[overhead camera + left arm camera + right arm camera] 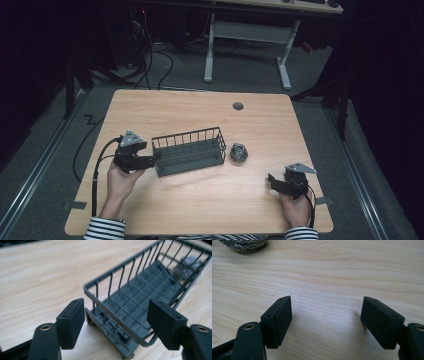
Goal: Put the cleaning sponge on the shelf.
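the left claw (115,323) stands wide around the near end of the grey rack (140,305), pads not touching it. the right claw (325,320) gapes wide over bare bench (324,277), the steel scrubber (242,245) well ahead of it.

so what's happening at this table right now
A person holds a gripper in each hand at a wooden table. The left gripper sits at the near end of a grey wire basket, jaws open on either side of its end rail without pressing it. The right gripper is open over bare wood, holding nothing. A steel scourer lies just outside the basket's far end.
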Tool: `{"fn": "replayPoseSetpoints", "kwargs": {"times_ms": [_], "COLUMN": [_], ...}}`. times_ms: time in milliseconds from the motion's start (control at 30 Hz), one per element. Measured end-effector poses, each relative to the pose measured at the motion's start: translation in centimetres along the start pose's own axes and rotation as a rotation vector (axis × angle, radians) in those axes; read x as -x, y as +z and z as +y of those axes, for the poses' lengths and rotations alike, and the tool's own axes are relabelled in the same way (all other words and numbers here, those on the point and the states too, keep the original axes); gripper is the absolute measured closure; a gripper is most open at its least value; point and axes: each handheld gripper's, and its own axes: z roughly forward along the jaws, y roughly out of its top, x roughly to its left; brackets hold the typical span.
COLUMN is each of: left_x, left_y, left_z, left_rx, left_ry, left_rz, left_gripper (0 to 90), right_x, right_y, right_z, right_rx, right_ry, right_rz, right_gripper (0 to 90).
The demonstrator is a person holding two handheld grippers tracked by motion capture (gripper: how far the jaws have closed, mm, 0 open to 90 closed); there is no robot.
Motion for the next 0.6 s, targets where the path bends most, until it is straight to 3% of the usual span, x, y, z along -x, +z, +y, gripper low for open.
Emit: {"fn": "replayPoseSetpoints", "kwargs": {"times_ms": [233,600], "left_x": [-0.9,-2.8], "left_y": [-2.2,-4.1], "left_z": [-0.7,-3.7], "left_rx": [0.063,0.063], "left_ry": [-0.023,-0.068], "left_rz": [0.023,0.074], "left_gripper": [28.3,28.3], "right_x": [0.0,0.0], "right_y": [0.0,0.0], "right_z": [0.0,0.0], "right_rx": [0.000,0.000], "right_ry": [0.000,0.000], "right_rz": [0.000,0.000], "right_gripper": [25.3,25.4]}}
